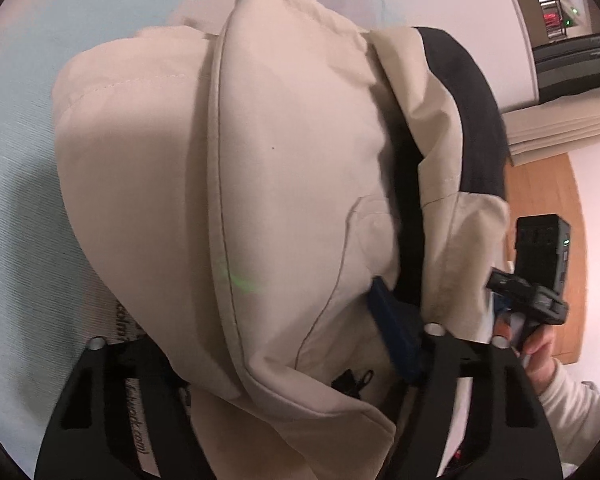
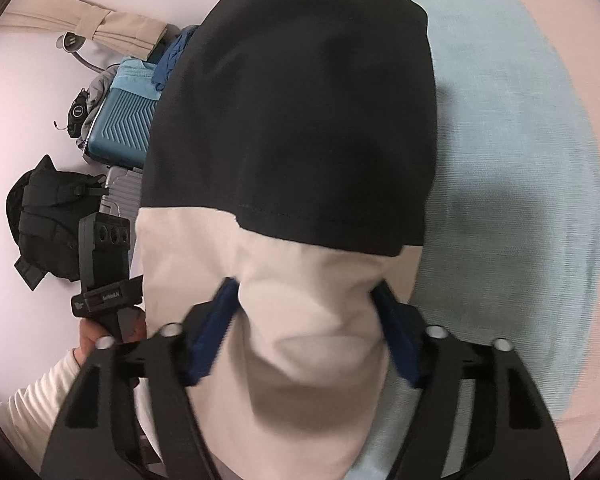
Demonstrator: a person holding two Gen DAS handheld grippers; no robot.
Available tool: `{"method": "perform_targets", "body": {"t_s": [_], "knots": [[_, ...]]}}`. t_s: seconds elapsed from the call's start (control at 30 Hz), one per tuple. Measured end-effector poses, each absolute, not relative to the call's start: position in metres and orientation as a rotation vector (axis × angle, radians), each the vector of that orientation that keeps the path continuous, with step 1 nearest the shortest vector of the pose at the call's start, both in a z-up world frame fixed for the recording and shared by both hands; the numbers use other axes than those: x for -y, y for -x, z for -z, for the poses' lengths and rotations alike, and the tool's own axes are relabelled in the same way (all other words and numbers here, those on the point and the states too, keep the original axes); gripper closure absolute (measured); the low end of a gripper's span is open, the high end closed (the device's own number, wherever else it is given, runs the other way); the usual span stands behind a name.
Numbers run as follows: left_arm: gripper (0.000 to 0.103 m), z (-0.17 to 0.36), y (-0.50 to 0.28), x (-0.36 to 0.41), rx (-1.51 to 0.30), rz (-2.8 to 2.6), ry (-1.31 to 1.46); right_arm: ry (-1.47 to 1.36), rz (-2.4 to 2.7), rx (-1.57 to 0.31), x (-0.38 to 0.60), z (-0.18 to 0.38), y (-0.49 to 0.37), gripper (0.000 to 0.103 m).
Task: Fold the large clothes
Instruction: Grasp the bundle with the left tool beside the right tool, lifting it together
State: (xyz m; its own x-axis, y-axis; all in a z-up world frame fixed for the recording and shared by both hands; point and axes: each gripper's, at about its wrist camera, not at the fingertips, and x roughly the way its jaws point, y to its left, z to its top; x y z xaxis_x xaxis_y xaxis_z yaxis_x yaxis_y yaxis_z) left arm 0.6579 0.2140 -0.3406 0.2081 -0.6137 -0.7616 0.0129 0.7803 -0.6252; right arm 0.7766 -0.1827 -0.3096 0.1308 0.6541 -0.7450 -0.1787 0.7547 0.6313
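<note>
1. Left wrist view: the beige jacket with its black lining fills the frame, bunched up over a pale blue sheet. The left gripper has the cloth between its fingers, but only the right blue pad shows, so I can't tell if it's pinching. Printed text by the left finger is only partly readable, something ending in ".com".

2. Right wrist view: the right gripper is clamped on the beige cloth, both blue pads digging into a bunched fold. A teal suitcase and black bag sit left. The other gripper's small label is too blurry to read.
</note>
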Motion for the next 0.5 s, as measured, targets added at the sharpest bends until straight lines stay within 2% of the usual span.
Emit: {"method": "perform_targets", "body": {"t_s": [0.1,0.3,0.4,0.5], "knots": [[0.052,0.338,-0.663,-0.21,-1.298,0.487,0.569,-0.445,-0.628,-1.31,0.183,0.308,-0.776,0.052],[0.073,0.335,-0.671,-0.216,-1.297,0.509,0.615,-0.446,-0.617,-1.309,0.186,0.308,-0.775,0.052],[0.08,0.336,-0.661,-0.225,-1.287,0.514,0.641,-0.476,-0.606,-1.32,0.192,0.312,-0.776,0.05],[0.083,0.328,-0.658,-0.21,-1.275,0.505,0.647,-0.473,-0.598,-1.327,0.192,0.313,-0.778,0.051]]}}
